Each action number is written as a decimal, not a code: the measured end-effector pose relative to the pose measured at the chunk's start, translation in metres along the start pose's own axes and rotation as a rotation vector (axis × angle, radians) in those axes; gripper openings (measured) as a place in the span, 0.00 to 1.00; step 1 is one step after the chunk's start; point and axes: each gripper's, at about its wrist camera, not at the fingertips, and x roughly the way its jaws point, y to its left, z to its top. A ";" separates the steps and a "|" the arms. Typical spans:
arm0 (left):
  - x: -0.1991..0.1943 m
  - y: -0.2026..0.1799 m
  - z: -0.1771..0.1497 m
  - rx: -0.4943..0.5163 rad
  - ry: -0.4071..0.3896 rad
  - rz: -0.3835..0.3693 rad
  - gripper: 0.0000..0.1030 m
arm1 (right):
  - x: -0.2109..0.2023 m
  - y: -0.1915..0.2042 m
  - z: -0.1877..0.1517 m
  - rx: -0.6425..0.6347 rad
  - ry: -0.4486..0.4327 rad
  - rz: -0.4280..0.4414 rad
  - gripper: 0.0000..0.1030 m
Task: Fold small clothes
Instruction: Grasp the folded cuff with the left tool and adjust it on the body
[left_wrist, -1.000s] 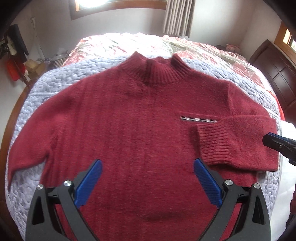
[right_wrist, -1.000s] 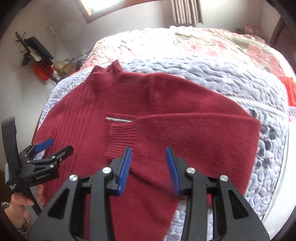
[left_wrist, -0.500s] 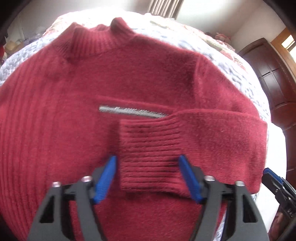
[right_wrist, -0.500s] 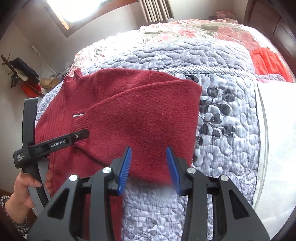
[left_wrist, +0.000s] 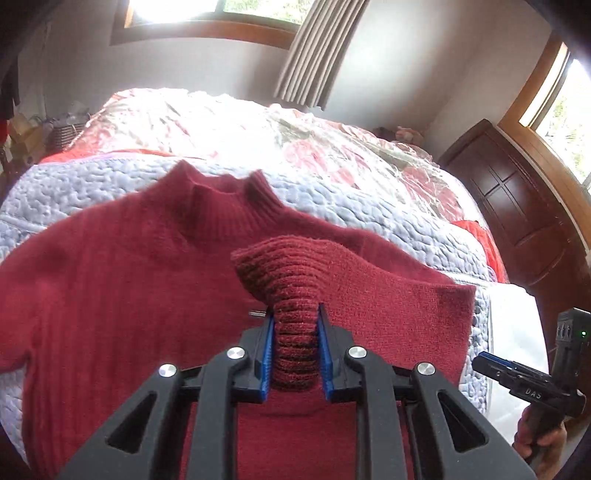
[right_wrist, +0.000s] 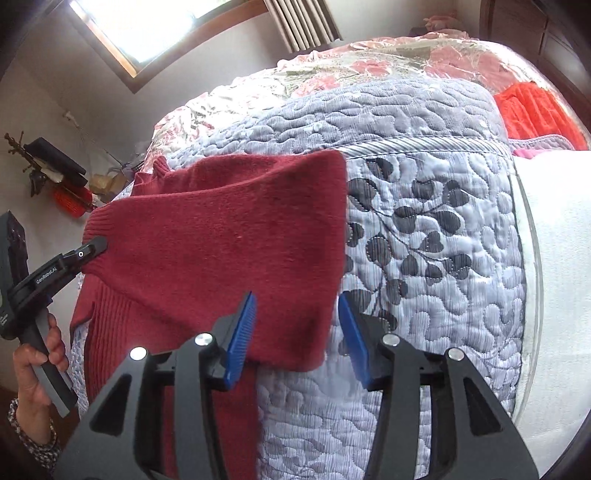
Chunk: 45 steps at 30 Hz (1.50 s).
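A dark red knit sweater (left_wrist: 110, 295) lies front-up on a lavender quilt (left_wrist: 74, 192), its right sleeve folded across the chest. My left gripper (left_wrist: 295, 317) is shut on that sleeve's ribbed cuff (left_wrist: 291, 273), which stands raised off the body. In the right wrist view the same left gripper (right_wrist: 92, 249) pinches the cuff (right_wrist: 99, 225) at the far left. My right gripper (right_wrist: 295, 299) is open, low over the quilt, with the folded sleeve's (right_wrist: 221, 240) outer corner reaching between its fingers. It shows in the left wrist view as the right gripper (left_wrist: 517, 373) beside the bed.
A floral bedspread (left_wrist: 221, 122) covers the far half of the bed. An orange-red garment (right_wrist: 535, 110) lies at the right edge, white sheet (right_wrist: 554, 295) below it. A dark wooden wardrobe (left_wrist: 517, 221) stands to the right. A hand (right_wrist: 37, 362) holds the left gripper's handle.
My left gripper has shut on the ribbed cuff and lifted it off the sweater's chest. My right gripper stays open and has moved in on the folded sleeve's outer corner.
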 end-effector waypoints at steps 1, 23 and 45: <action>-0.004 0.009 0.001 -0.003 -0.003 0.028 0.23 | 0.003 0.003 0.001 -0.001 0.003 0.004 0.47; 0.047 0.122 -0.030 -0.226 0.225 0.080 0.82 | 0.036 0.050 0.002 -0.028 0.066 -0.020 0.64; 0.005 0.155 -0.008 -0.220 0.060 0.148 0.39 | 0.037 0.044 0.010 -0.001 0.072 0.049 0.67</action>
